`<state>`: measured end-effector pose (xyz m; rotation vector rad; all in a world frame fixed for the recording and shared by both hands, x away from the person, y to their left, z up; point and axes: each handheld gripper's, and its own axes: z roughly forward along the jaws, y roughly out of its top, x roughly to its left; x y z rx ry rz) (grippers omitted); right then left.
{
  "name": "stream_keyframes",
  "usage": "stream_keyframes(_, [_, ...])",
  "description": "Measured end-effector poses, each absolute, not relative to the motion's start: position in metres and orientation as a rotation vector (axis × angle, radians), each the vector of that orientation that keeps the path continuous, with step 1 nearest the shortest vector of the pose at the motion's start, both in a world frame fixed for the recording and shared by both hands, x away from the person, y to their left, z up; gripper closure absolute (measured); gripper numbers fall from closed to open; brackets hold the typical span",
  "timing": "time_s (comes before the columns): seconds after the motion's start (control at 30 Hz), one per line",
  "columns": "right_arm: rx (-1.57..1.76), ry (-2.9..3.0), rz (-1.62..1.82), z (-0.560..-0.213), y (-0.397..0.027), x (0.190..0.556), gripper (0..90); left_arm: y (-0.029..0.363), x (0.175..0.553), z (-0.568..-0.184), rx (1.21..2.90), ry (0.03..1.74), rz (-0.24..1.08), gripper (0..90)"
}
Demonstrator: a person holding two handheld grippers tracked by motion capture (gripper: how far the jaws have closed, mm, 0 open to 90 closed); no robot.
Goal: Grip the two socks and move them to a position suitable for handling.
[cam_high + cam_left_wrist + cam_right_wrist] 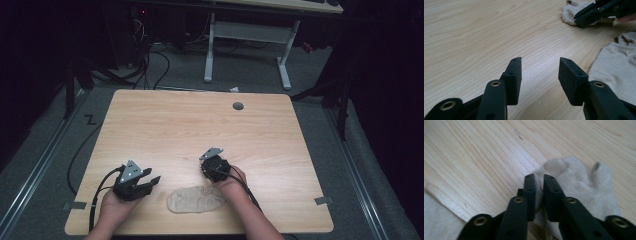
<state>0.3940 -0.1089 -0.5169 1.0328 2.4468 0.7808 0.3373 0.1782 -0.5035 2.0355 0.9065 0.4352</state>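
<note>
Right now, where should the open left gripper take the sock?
Probably the sock's near flat edge, coming in low from the left gripper's side: that end lies limp on the table, while the right gripper already pinches the far bunched end.

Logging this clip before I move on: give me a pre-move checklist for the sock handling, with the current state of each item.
1. Right gripper has fabric between its jaws: ok, the jaws are nearly closed on a fold of the beige sock.
2. Left gripper ready to take a second hold: ok, its jaws stand open with bare table between them.
3. Left gripper touching the sock: not ok, the fabric lies beside its right jaw, apart from it.
4. Sock fully on the table: ok, it lies near the front edge.
5. Firmness of the right grip: cannot tell.
</note>
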Motion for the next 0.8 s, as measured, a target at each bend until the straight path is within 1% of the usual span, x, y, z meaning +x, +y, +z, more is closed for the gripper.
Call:
stream_keyframes(0.07, [1.039,2.439,0.792,-0.516,-0.110,0.394,84.1,0.178,0.337,-0.503,2.036,0.903,0.435,54.1])
stream_keyframes(0.23, [1.030,2.369,0.917,-0.496,-0.118,0.390,84.4,0.175,0.339,-0.505,2.052,0.902,0.432,54.1])
stream_keyframes(0.33, [1.042,2.342,0.946,-0.491,-0.122,0.390,84.3,0.175,0.338,-0.506,2.053,0.899,0.432,54.1])
stream_keyframes(0.43, [1.108,2.255,1.035,-0.477,-0.141,0.390,84.2,0.174,0.338,-0.505,2.048,0.899,0.435,54.1])
stream_keyframes(0.47, [1.108,2.255,1.035,-0.477,-0.141,0.390,84.2,0.174,0.338,-0.505,2.048,0.899,0.435,54.1])
stream_keyframes(0.57, [1.182,2.178,1.077,-0.468,-0.161,0.390,84.0,0.174,0.337,-0.504,2.050,0.900,0.436,54.2])
stream_keyframes(0.67, [1.214,2.160,1.079,-0.469,-0.171,0.390,83.9,0.173,0.336,-0.504,2.043,0.894,0.428,54.2])
stream_keyframes(0.77, [1.269,2.121,1.049,-0.475,-0.192,0.392,83.6,0.172,0.337,-0.506,2.062,0.891,0.435,54.3])
stream_keyframes(0.8, [1.269,2.121,1.049,-0.475,-0.192,0.392,83.6,0.172,0.337,-0.506,2.062,0.891,0.435,54.3])
